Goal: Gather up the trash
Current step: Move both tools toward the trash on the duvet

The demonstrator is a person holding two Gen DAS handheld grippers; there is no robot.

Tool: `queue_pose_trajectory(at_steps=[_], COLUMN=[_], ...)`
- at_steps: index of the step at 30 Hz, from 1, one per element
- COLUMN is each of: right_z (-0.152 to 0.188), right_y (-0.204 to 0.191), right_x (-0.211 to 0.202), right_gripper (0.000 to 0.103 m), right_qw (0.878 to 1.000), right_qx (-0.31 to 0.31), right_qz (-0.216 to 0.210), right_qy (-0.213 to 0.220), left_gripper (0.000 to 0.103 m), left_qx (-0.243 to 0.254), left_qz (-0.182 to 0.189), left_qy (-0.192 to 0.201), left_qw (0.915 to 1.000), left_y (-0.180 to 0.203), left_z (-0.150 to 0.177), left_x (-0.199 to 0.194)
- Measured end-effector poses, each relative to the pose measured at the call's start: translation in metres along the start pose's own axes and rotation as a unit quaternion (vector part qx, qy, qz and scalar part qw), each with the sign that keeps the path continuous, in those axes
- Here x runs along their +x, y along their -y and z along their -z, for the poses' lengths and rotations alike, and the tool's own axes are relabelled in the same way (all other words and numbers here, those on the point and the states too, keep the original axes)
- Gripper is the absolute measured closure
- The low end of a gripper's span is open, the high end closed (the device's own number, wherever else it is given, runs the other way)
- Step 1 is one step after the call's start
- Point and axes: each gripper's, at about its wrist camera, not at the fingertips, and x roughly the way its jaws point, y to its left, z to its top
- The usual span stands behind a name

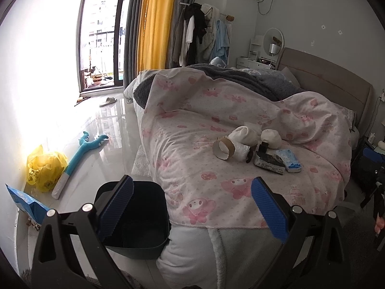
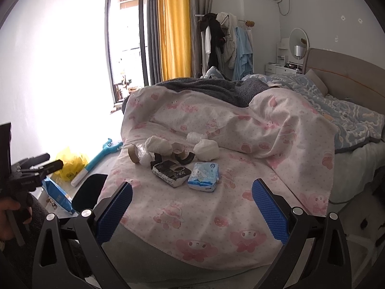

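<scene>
A heap of trash lies on the pink patterned bedspread [image 1: 199, 149] [image 2: 216, 207]: a cardboard tape core [image 1: 223, 147] [image 2: 134, 153], crumpled white paper wads [image 1: 243, 136] [image 2: 158, 145], a black-and-white packet [image 1: 269, 162] [image 2: 170, 172] and a blue tissue pack [image 1: 290, 160] [image 2: 204, 175]. A black bin [image 1: 142, 219] [image 2: 87, 192] stands on the floor at the bed's foot corner. My left gripper [image 1: 192, 207] hangs open over the bin and bed edge. My right gripper [image 2: 192, 213] is open above the bedspread, short of the heap. Both hold nothing.
A yellow plastic bag [image 1: 44, 166] [image 2: 69, 163], a teal plush toy [image 1: 79, 154] and a blue packet [image 1: 26, 201] [image 2: 59, 197] lie on the glossy floor by the wall. The left hand-held gripper [image 2: 28, 173] shows in the right wrist view. A clothes rack [image 1: 202, 31] stands beyond the bed.
</scene>
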Motion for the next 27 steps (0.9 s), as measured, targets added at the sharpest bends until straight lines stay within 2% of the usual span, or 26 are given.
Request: queue_pose_trajectory(at_steps=[10, 19, 23, 27], right_z=[-0.006, -0.015, -0.023, -0.033], right_y=[0.004, -0.003, -0.004, -0.007], right_x=[0.047, 0.087, 0.107, 0.13], right_gripper=[0.005, 0.009, 0.013, 0.014], right_qw=[0.999, 0.997, 0.996, 0.993], right_qx=[0.019, 0.008, 0.013, 0.017], right_qz=[-0.006, -0.04, -0.066, -0.093], right_qy=[-0.04, -0.059, -0.063, -0.066], left_gripper=[0.005, 0.006, 0.008, 0.011], left_qx=[0.062, 0.114, 0.118, 0.099], left_qz=[0.053, 0.098, 0.125, 0.182], left_qy=[-0.011, -0.019, -0.03, -0.037], left_qw=[0.9966, 0.9884, 0.9846, 0.9776], left_y=[-0.014, -0.008, -0.006, -0.004], left_z=[-0.013, -0.027, -0.03, -0.032], left_x=[0.034, 0.078, 0.099, 0.118])
